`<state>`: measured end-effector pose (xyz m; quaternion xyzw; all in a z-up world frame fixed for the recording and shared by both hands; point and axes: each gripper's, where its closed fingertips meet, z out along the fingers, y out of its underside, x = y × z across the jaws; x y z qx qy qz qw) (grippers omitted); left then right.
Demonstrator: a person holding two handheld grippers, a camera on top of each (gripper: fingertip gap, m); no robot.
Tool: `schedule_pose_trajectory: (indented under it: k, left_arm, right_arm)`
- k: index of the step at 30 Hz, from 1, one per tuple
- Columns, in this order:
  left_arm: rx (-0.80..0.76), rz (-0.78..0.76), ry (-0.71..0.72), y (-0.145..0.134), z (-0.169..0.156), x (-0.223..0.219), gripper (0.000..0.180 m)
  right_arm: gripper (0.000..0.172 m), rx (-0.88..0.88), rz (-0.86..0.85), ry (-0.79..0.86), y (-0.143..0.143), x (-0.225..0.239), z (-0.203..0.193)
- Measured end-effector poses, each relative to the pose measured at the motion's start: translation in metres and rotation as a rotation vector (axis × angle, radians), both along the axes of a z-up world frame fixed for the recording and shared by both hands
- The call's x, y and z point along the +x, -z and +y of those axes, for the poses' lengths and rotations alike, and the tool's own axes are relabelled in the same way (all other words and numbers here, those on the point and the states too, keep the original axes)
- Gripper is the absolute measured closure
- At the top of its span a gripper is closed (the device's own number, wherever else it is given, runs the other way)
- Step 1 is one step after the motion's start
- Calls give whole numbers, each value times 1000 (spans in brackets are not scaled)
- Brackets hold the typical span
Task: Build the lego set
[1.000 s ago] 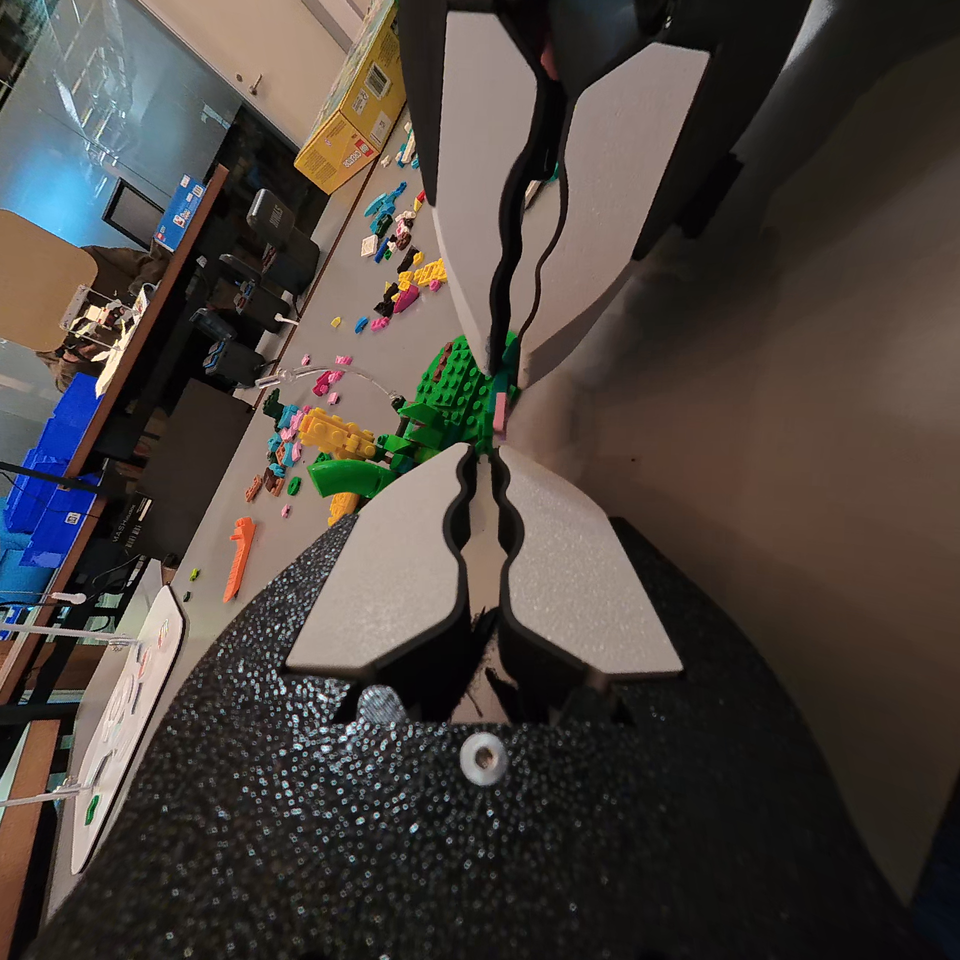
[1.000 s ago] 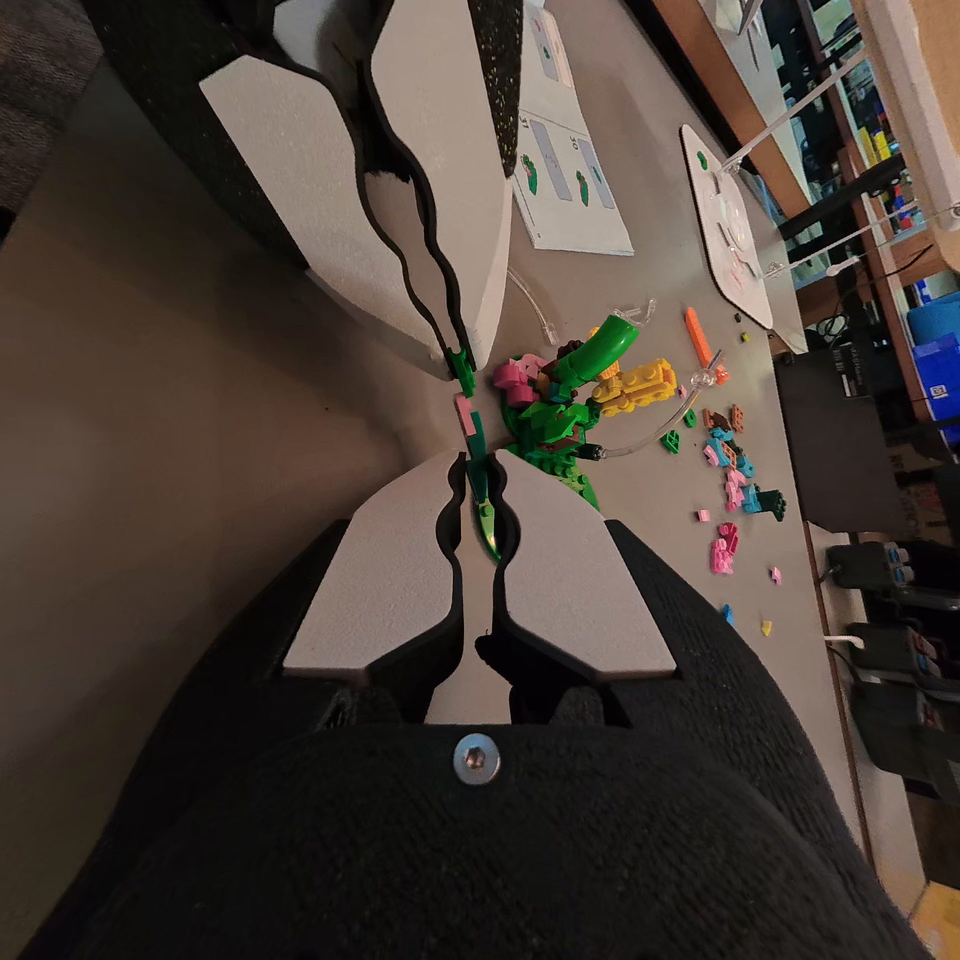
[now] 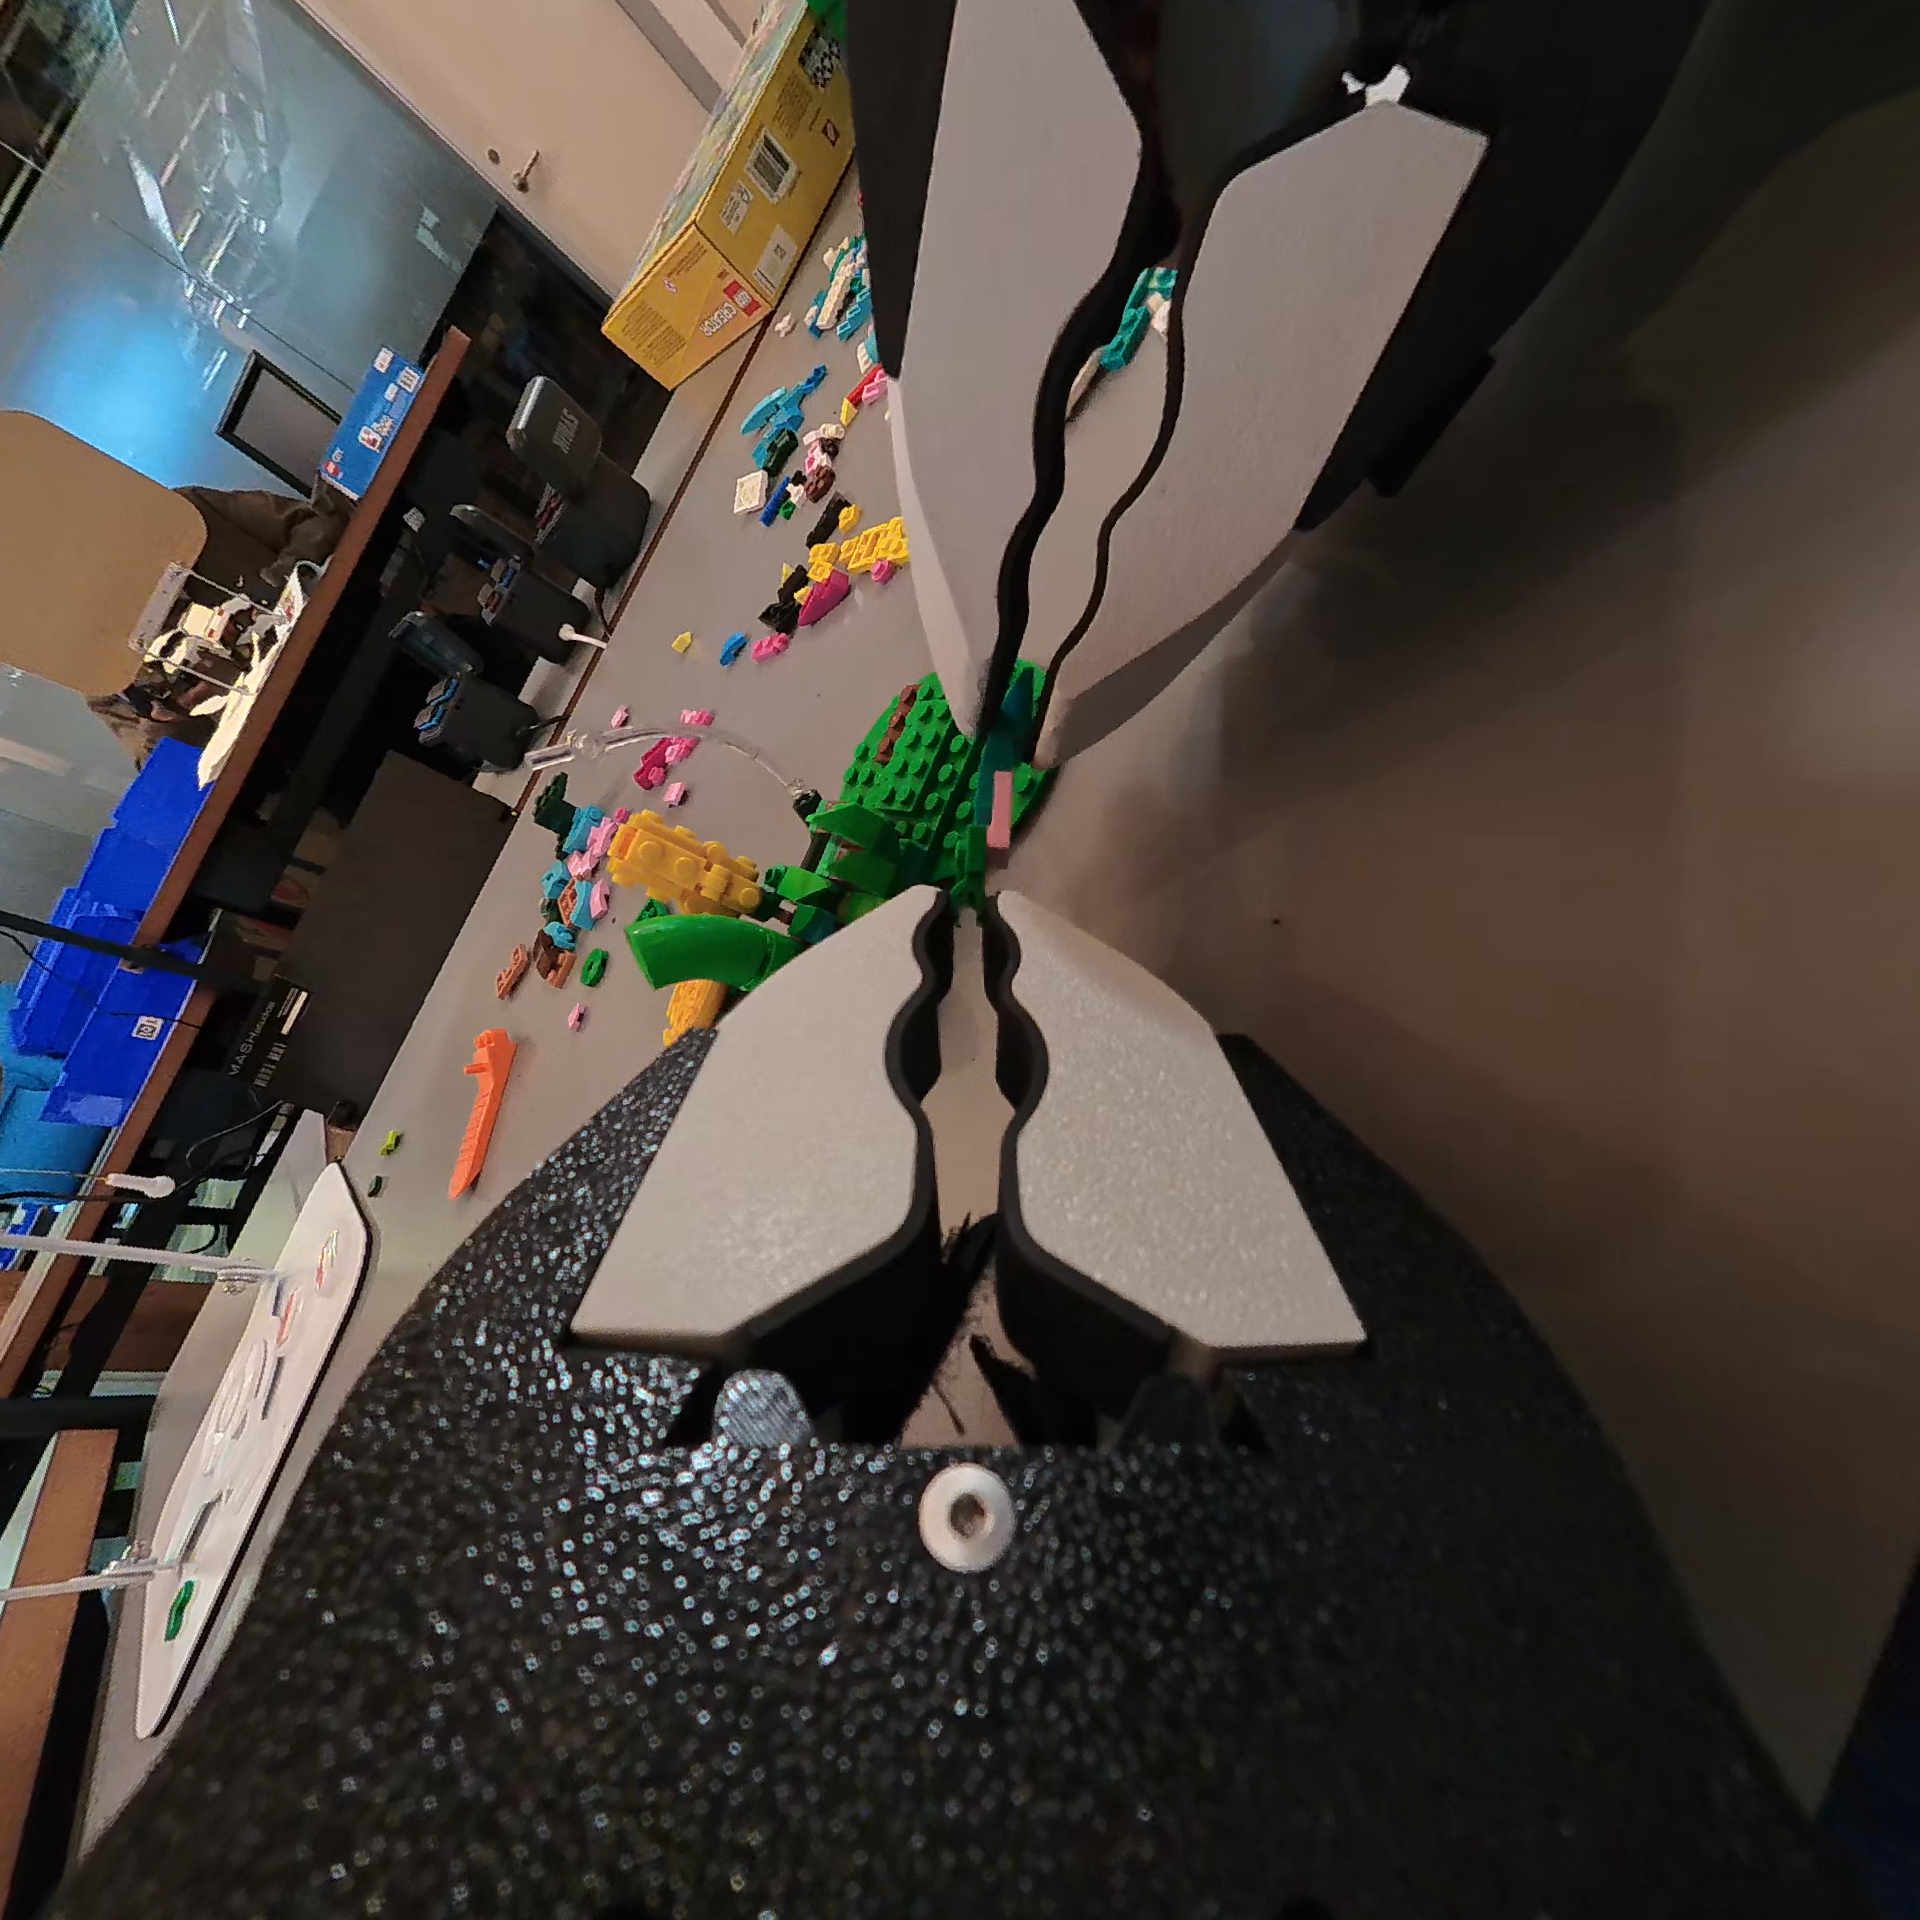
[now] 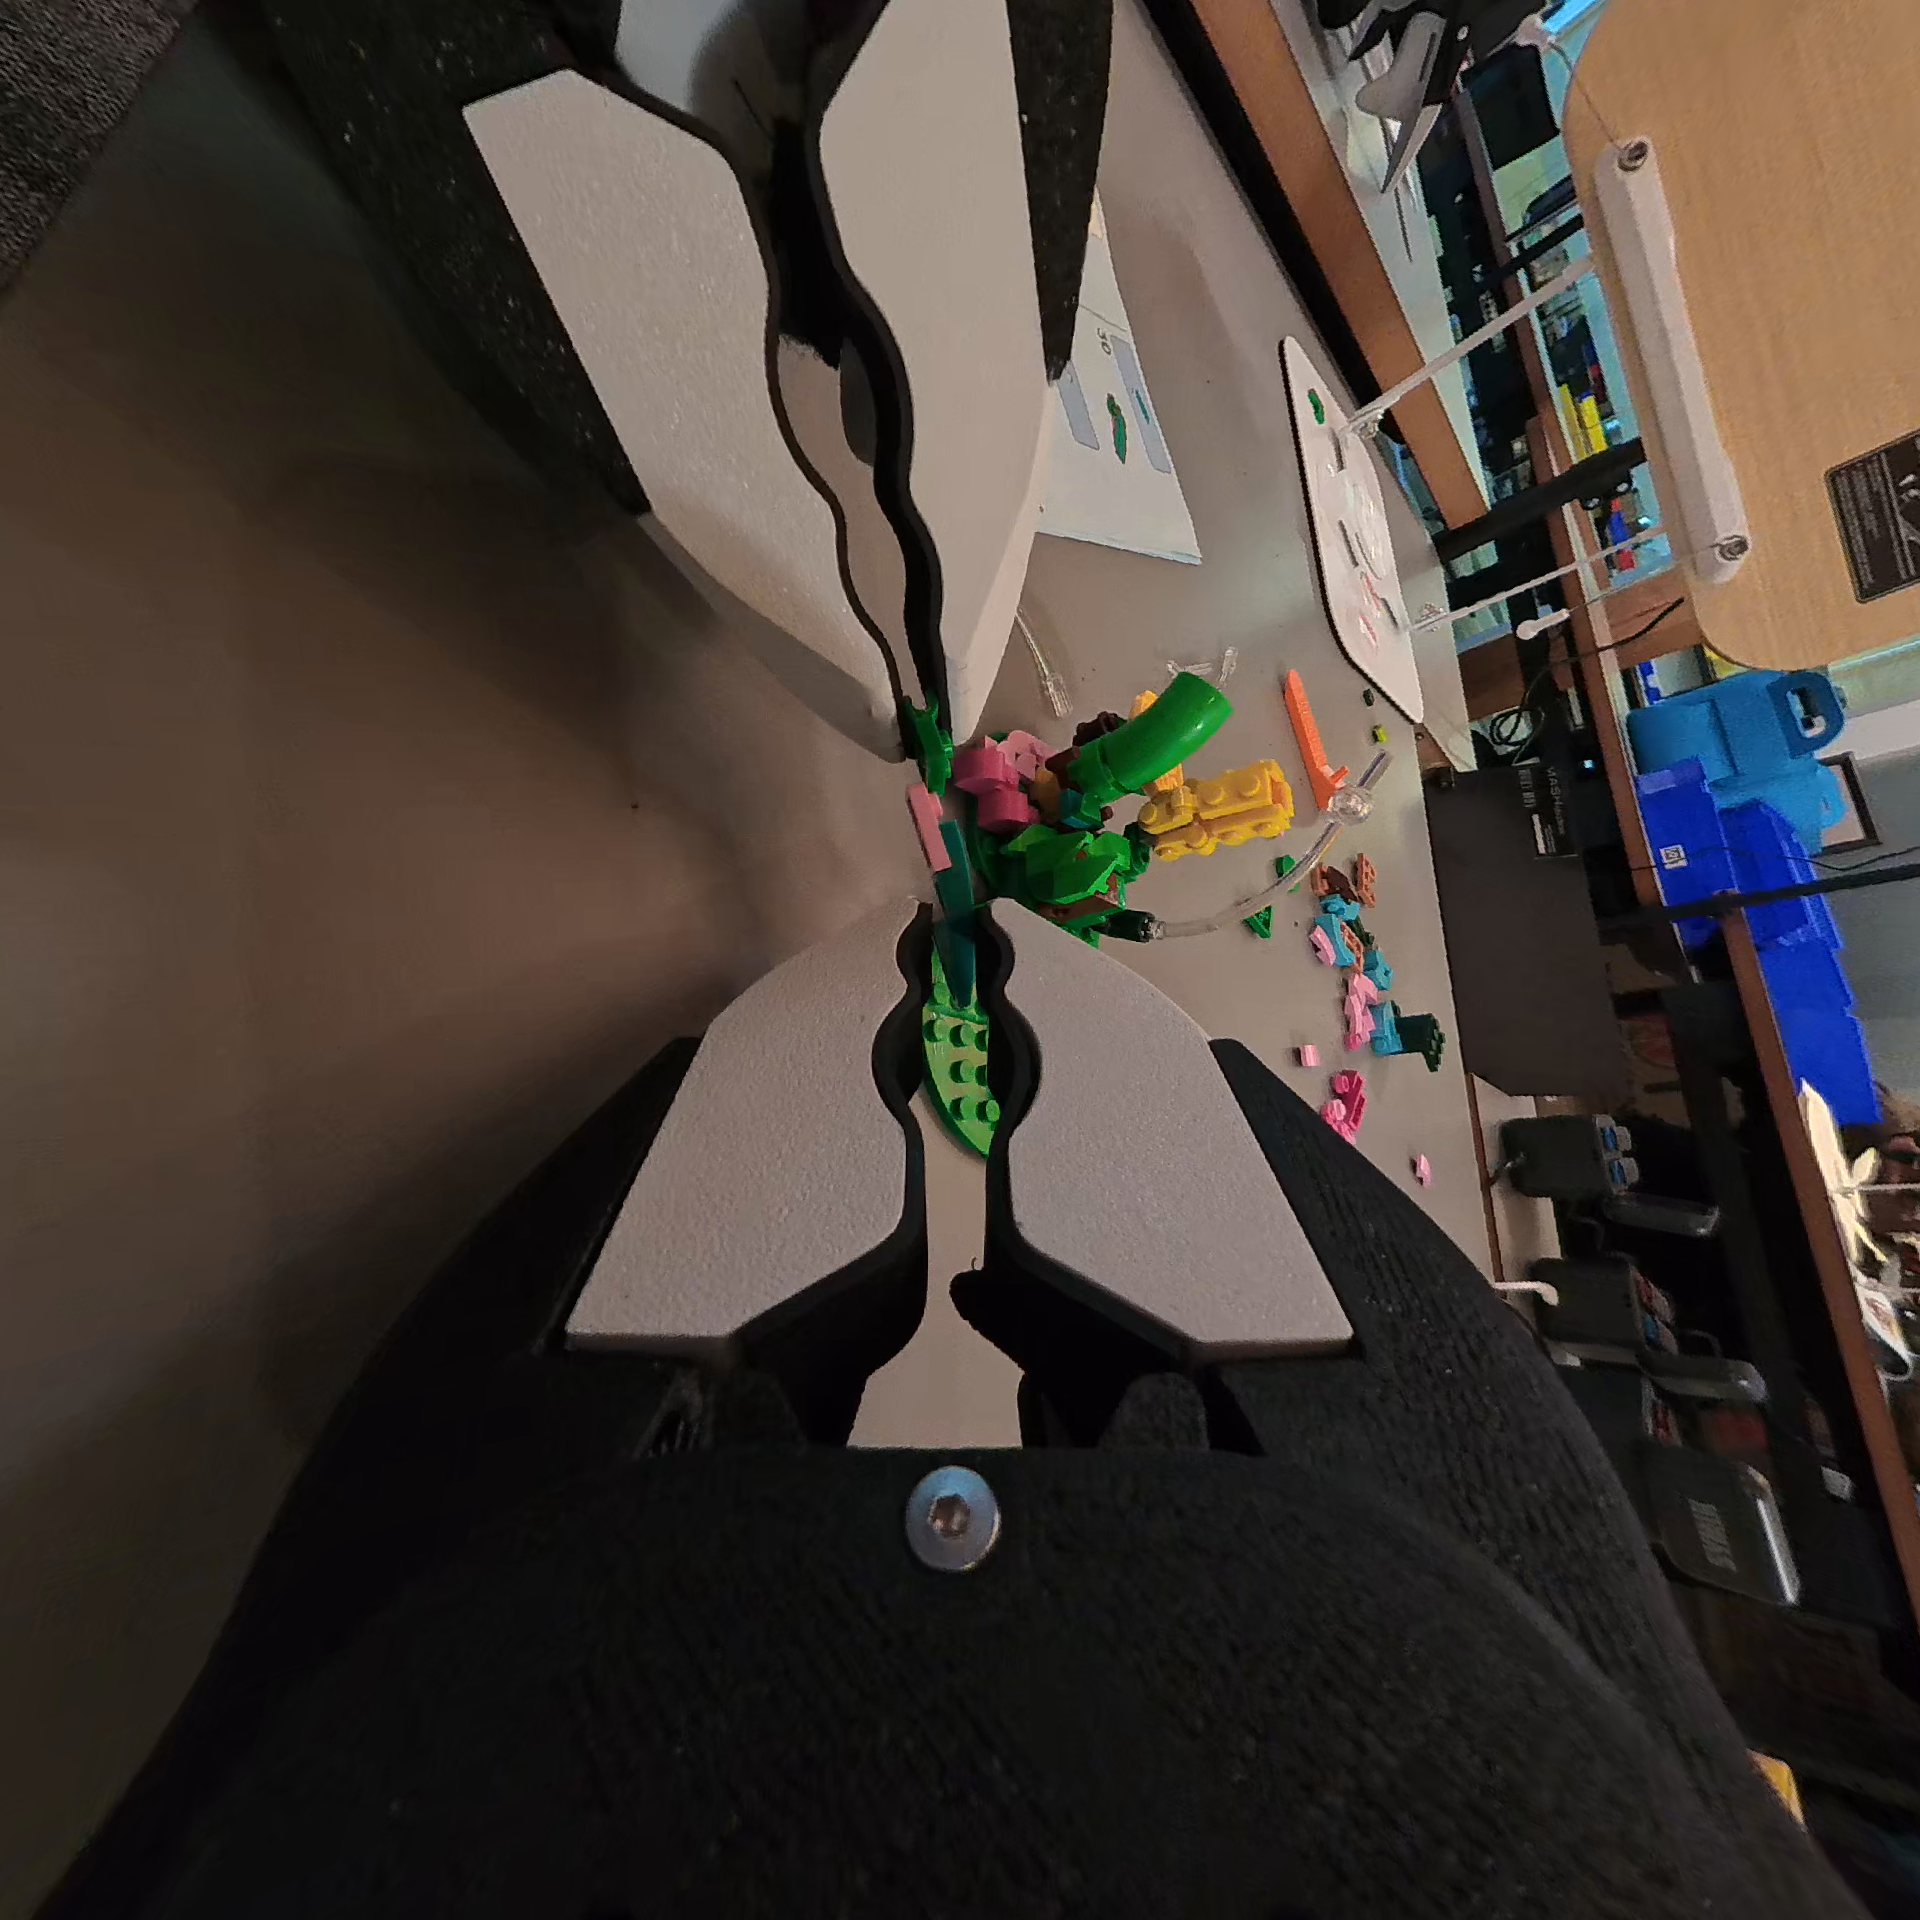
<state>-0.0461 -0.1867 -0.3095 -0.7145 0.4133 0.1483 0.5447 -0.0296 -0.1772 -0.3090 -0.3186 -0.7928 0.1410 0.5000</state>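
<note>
Green studded bricks fill the middle of both views: a brick-built model (image 4: 1060,852) on the grey table (image 3: 665,644), gripped from two sides; the right gripper (image 4: 954,914) is clamped on the model's round green plate (image 4: 961,1060), whose studs show between its pads while its far edge is lost behind the grey fingers; a teal piece (image 4: 951,883) and a pink tile (image 4: 928,826) run along that edge. The left gripper (image 3: 971,909) has its fingers nearly together on a small green part (image 4: 925,732) at the opposite end of the model; in its own view only a sliver of green shows at the tips, so the contact reads better from the right wrist view. Beside the model lie a curved green tube (image 4: 1153,738), a yellow block (image 4: 1221,805), a clear bent rod (image 4: 1247,904) and an orange tool (image 3: 483,1112); scattered pink and blue bits (image 3: 582,883) are too small to identify; the yellow box (image 3: 727,249) is cut off by the gripper, and a printed sheet (image 4: 1122,457) is half covered.
</note>
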Motion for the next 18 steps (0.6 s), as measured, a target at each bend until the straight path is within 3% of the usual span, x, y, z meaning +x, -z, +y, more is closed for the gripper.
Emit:
schedule_pose_trajectory:
  k: [18]
  left_arm:
    - [-4, 7, -4, 2, 0, -1, 175]
  right_arm:
    - [166, 4, -5, 5, 1, 0, 0]
